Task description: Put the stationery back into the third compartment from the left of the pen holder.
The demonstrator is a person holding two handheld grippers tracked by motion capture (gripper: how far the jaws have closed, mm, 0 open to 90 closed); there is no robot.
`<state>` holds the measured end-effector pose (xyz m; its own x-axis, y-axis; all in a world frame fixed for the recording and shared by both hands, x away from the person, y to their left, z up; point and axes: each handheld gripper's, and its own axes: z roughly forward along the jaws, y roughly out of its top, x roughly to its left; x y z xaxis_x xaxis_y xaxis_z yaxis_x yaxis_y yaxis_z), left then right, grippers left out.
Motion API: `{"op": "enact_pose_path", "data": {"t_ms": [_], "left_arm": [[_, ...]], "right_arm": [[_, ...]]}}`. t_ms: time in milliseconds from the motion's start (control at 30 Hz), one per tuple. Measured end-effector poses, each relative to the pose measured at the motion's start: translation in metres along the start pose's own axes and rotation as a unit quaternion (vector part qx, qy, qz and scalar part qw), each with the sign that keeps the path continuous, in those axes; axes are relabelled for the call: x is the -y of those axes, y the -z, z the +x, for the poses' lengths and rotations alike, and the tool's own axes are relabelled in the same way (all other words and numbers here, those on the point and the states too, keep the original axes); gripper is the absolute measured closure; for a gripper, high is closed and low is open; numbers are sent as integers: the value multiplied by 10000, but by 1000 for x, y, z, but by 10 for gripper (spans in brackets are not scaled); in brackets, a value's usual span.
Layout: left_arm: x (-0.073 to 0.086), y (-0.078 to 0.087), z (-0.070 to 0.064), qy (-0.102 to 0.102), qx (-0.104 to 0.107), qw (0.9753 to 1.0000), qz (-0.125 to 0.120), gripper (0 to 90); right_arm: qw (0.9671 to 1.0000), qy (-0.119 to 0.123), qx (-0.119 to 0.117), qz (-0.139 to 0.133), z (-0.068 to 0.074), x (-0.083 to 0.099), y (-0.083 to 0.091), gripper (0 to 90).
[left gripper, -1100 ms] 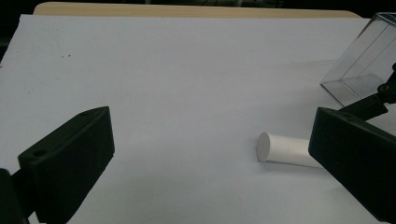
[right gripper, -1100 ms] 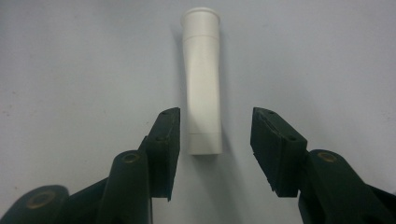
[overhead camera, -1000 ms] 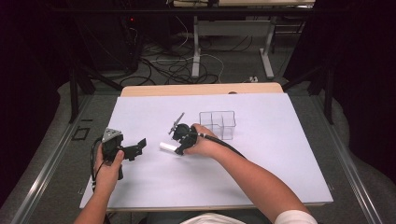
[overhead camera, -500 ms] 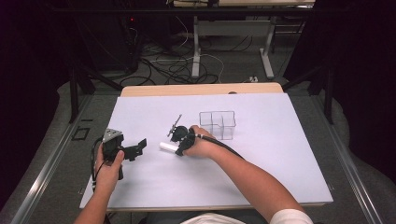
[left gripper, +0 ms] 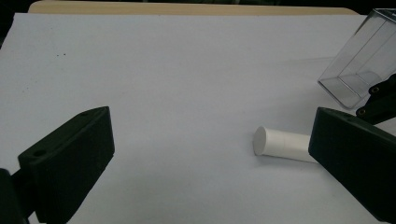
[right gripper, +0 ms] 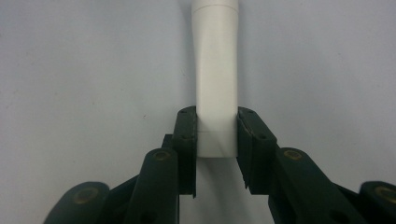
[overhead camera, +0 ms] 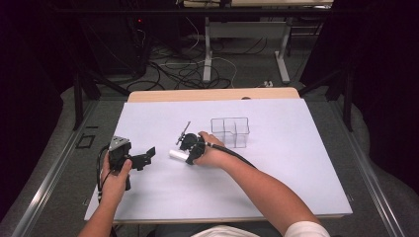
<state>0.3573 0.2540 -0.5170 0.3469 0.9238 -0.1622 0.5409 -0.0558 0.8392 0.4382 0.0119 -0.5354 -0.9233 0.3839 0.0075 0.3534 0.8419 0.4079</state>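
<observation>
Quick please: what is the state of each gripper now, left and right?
Left gripper: open, holding nothing, jaws wide apart above the paper.
Right gripper: closed on the white tube, which lies on the table.

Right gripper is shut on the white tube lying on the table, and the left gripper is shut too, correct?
Not quite. The left gripper is open, its jaws wide apart in the left gripper view. The right gripper is indeed shut on the white tube lying on the table.
</observation>
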Motion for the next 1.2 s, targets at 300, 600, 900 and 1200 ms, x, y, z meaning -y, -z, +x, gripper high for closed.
{"op": "enact_pose_path", "data": {"t_ms": [300, 600, 900, 1200], "left_arm": [[1, -2, -1, 49, 77, 9999, 65, 2], [0, -2, -3, 123, 152, 9998, 33, 2], [0, -3, -5, 182, 200, 9996, 18, 1], [-2, -2, -15, 214, 421, 9988, -91, 1]], "right_arm": [[9998, -67, 59, -185, 0, 5, 4, 711], [9970, -284, 140, -711, 1, 17, 21, 712], [9851, -511, 357, -1604, 8, 45, 47, 712], [9591, -666, 824, -2625, 17, 88, 75, 711]]}}
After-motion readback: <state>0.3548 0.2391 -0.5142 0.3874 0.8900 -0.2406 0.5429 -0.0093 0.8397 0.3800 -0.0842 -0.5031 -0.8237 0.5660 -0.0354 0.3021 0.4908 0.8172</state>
